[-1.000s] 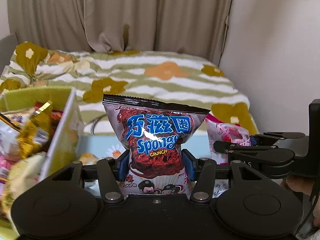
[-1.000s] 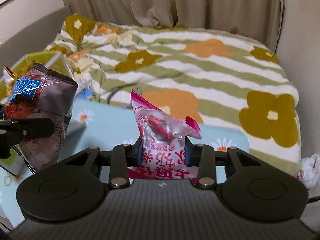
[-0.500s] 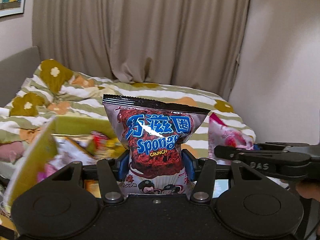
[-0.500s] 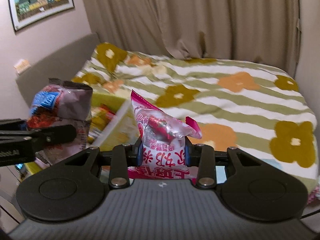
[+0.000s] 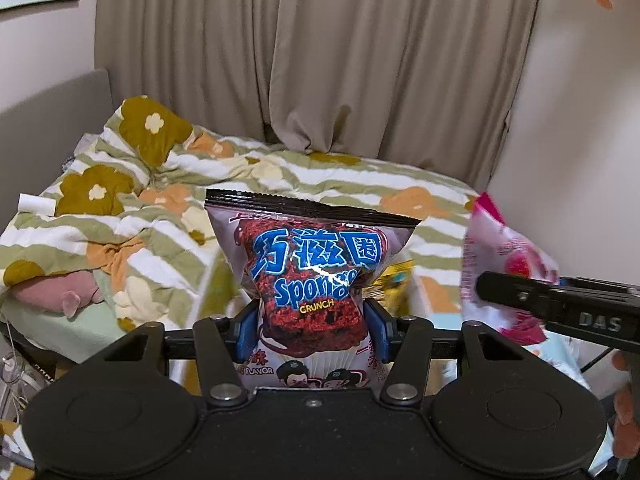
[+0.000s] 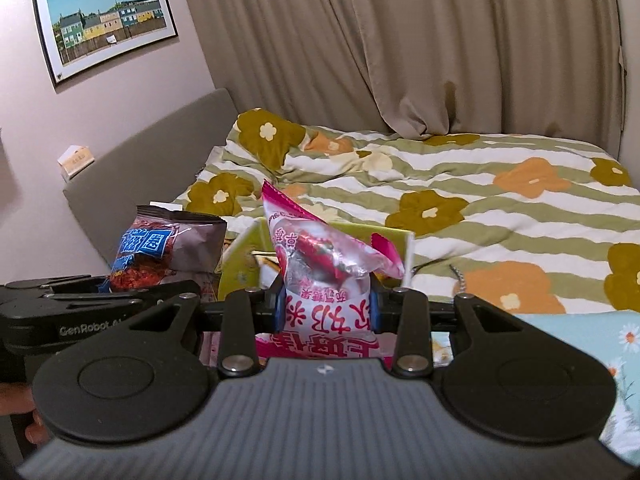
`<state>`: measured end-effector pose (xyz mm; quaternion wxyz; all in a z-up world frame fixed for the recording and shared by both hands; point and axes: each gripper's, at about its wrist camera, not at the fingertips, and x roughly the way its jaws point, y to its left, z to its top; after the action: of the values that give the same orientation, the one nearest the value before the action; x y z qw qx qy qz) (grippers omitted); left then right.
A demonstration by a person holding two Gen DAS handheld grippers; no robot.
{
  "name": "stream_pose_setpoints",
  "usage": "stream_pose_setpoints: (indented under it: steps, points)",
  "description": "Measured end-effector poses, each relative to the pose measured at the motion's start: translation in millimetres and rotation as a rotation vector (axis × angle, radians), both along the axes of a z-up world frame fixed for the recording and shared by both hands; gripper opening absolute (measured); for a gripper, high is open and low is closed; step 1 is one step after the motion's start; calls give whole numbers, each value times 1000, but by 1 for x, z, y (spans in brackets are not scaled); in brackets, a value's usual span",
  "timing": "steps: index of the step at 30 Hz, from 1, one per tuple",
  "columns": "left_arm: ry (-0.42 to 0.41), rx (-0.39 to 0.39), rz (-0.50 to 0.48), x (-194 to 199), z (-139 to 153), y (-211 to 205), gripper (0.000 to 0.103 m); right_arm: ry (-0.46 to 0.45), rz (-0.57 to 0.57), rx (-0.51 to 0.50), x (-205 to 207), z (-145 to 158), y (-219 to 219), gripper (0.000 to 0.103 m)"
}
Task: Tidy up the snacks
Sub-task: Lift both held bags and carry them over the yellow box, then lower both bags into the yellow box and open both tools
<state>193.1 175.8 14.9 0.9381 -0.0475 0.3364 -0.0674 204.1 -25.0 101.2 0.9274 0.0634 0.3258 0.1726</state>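
Note:
My left gripper (image 5: 312,332) is shut on a purple Sponge Crunch snack bag (image 5: 312,272) and holds it upright in the air. My right gripper (image 6: 326,314) is shut on a pink strawberry snack bag (image 6: 320,264), also upright. Each sees the other: the pink bag (image 5: 508,264) and right gripper (image 5: 560,312) show at the right of the left wrist view; the purple bag (image 6: 160,248) and left gripper (image 6: 96,304) at the left of the right wrist view. A yellow-green snack box (image 6: 240,264) sits behind and below both bags, mostly hidden.
A bed with a striped flowered duvet (image 6: 460,200) fills the background, with beige curtains (image 5: 320,60) behind. A grey headboard (image 6: 152,168) and a framed picture (image 6: 104,24) are on the left. A light blue flowered cloth (image 6: 580,336) lies at lower right. A pink plush toy (image 5: 60,292) lies by the bed.
Both grippers have risen and swung left with their bags still held. The snack box has slid from the left of each view to behind the bags; more wall and curtain show.

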Motion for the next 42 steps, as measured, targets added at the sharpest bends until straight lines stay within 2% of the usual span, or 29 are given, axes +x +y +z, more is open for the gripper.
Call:
stream_pose_setpoints:
  steps: [4,9,10,11,13,14,19,28,34,37,38,39,40,42]
  points:
    - [55,-24,-37,21,-14,30,58,24,-39,8,-2,-7,23,51]
    - [94,-27,-98,47,-29,44,59,59,-94,-11,-3,-15,41,51]
    - [100,-32,-107,51,-31,44,62,65,-103,-15,-1,-17,42,51]
    - [114,-44,-121,56,-34,45,78,72,-112,-18,0,-19,43,51]
    - [131,-64,-122,62,-36,49,98,88,-128,-19,3,-22,43,51]
    - [126,-68,-120,61,-36,50,100,93,-132,-19,3,-24,43,51]
    - [118,-72,-101,44,-33,51,100,96,-125,-12,6,-26,38,51]
    - [122,-126,-22,15,-35,57,100,68,-52,-11,8,-18,38,52]
    - [124,-133,10,7,-35,62,100,120,-16,-21,13,-34,44,52]
    - [130,-132,20,1,-38,62,100,166,-8,-17,13,-47,46,58]
    - [133,-132,21,-1,-40,62,100,179,-8,-10,12,-52,46,75]
    - [135,-130,22,-2,-41,62,100,185,-15,-4,11,-54,45,85]
    - [136,-126,22,-4,-41,62,100,183,-29,-2,9,-57,44,103]
    - [139,-115,21,-7,-44,63,100,170,-54,15,5,-59,39,103]
